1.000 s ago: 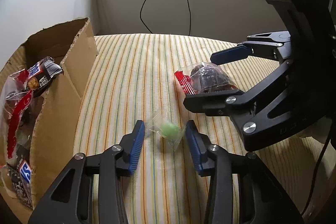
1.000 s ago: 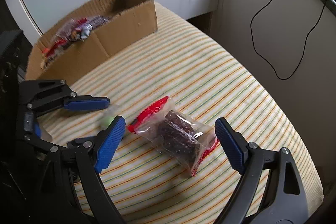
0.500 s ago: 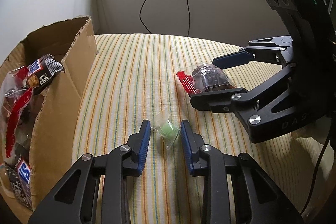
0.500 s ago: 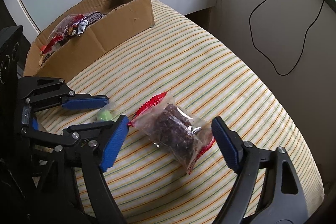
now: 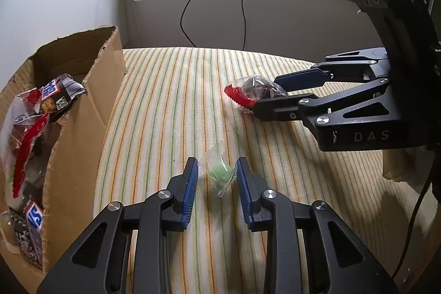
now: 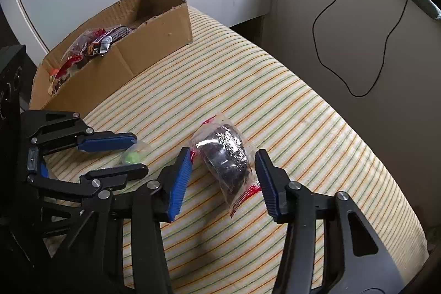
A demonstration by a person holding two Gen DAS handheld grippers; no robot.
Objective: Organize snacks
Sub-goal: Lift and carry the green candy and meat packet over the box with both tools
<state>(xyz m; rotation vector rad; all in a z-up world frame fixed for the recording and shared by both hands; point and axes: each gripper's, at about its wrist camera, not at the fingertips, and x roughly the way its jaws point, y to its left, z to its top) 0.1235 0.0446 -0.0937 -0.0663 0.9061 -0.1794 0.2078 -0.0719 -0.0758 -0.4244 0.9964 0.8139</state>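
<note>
Snacks lie in two spots on the striped cushion (image 5: pixel 171 112): a small green candy (image 5: pixel 219 172) in a clear wrapper near the front, and a clear packet of dark cookies (image 6: pixel 226 156) with red ends farther off to the right. The left gripper (image 5: pixel 216 175) is low over the candy, its blue pads (image 5: pixel 190 183) on either side of the wrapper. Half a second ago the gap was wider; now the pads have drawn in close, the right one seeming to touch the wrapper's edge, but daylight still shows beside the candy, so it is not yet clenched. The right gripper (image 6: pixel 222 170) has closed in too: a moment ago its fingers stood well apart around the cookie packet, and now they sit just beside it on both sides, still released, with the packet tipped up more on its edge than before. The cardboard box (image 6: pixel 154 40) stands at the far left of the cushion, holding several wrapped bars and red-trimmed packets (image 5: pixel 52 98), unchanged. A black cable (image 6: pixel 355 57) hangs down the panel behind.
</note>
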